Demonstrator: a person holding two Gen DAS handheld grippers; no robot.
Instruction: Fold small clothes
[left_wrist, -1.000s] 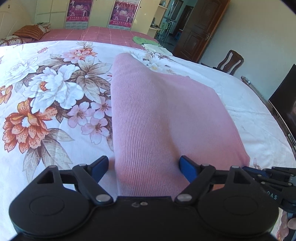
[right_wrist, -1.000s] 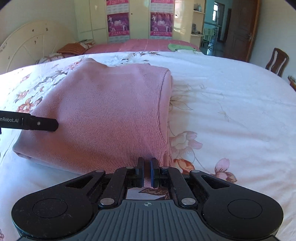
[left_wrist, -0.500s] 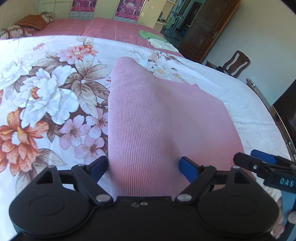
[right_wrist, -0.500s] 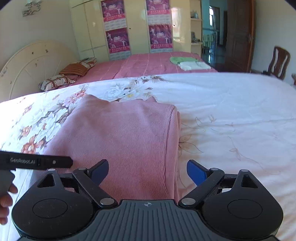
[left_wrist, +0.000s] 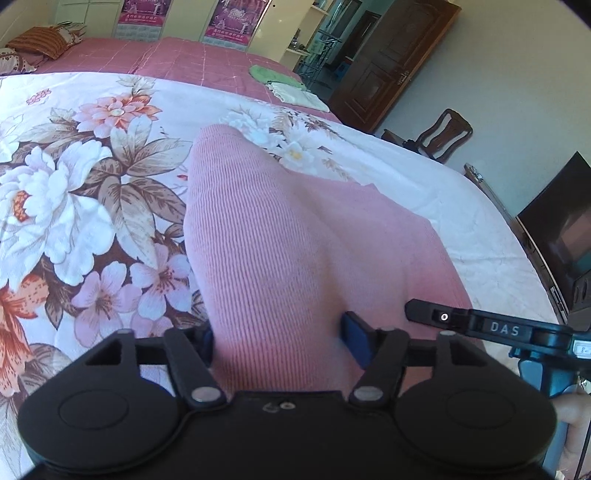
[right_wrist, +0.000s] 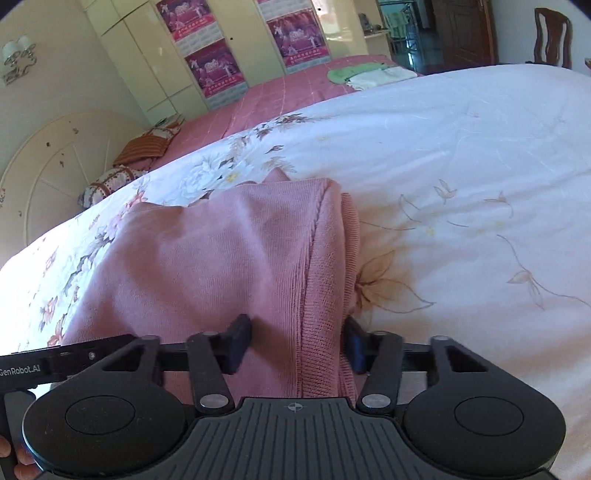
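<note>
1. Pink ribbed knit, the folded garment (left_wrist: 295, 236) lies on the floral bedspread (left_wrist: 74, 192), well short of the far pillows.
2. The left tool (left_wrist: 280, 339) has its jaws apart, straddling the garment's near left edge.
3. The right tool (right_wrist: 297, 341) also stands apart, around the near right seam.
4. Risk: closing shallowly could catch only the top layer, and lifting would then pull the fold open.

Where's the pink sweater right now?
The pink sweater lies on the floral bedspread, its near edge between the fingers of both open claws, left claw and right claw.
</note>
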